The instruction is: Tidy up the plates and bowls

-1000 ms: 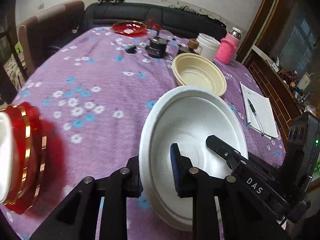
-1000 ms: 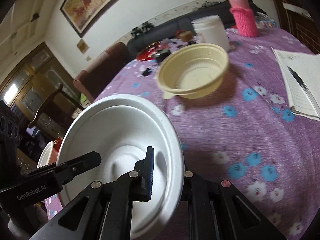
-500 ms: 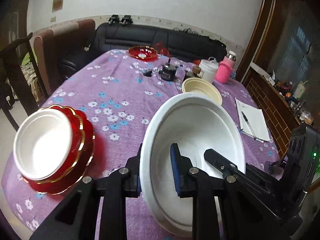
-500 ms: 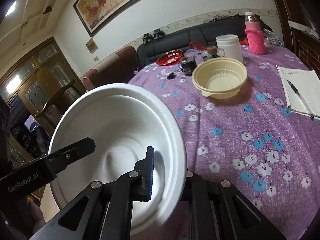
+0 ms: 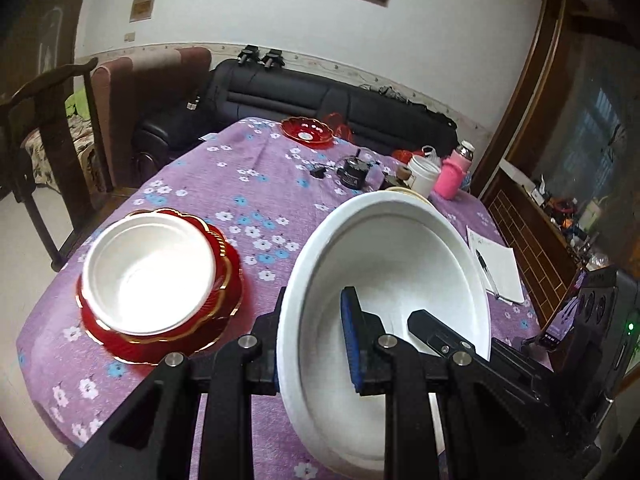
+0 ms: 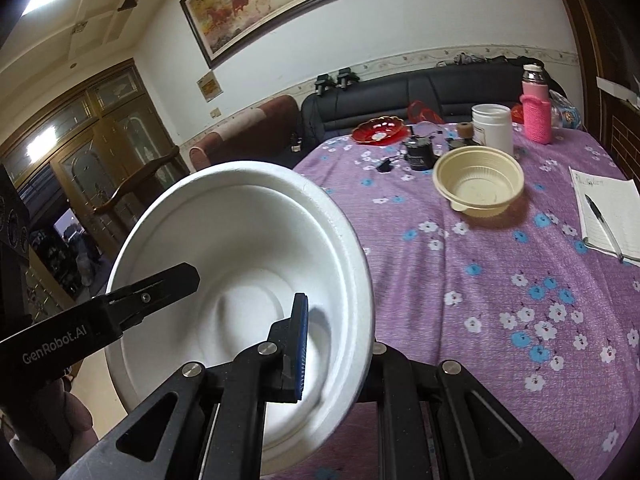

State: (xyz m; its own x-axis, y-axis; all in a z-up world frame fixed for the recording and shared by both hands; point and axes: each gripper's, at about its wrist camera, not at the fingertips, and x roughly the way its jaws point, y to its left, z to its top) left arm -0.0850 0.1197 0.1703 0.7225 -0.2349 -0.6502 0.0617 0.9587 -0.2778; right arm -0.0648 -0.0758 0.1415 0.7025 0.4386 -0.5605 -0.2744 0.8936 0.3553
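Above the near edge of the table (image 5: 256,184), one large white foam bowl (image 5: 400,264) is hanging clear of the purple flowered cloth, tilted on its side with the hollow facing both cameras; the left gripper (image 5: 316,340) is clamping the bowl's left rim, one blue pad inside the wall and the other finger outside; the right gripper (image 6: 336,344) is clamping the opposite rim in the same way, its blue pad lying against the inner wall; both sets of jaws are clenched on that bowl, nearly shut.

Toward the table's near left corner, a second white bowl (image 5: 150,270) is sitting nested in a red gold-trimmed bowl (image 5: 224,300), just beside the lifted one.

Toward the middle right, a cream plastic bowl (image 6: 478,186) is standing upright and apart from the rest; at the far edge a red dish (image 6: 380,129) is lying flat; near the far right corner a white jar (image 6: 492,128) and a pink-sleeved bottle (image 6: 535,106) are standing upright; along the right edge a notebook (image 6: 612,208) is lying open with a pen (image 6: 600,216) resting on its page.
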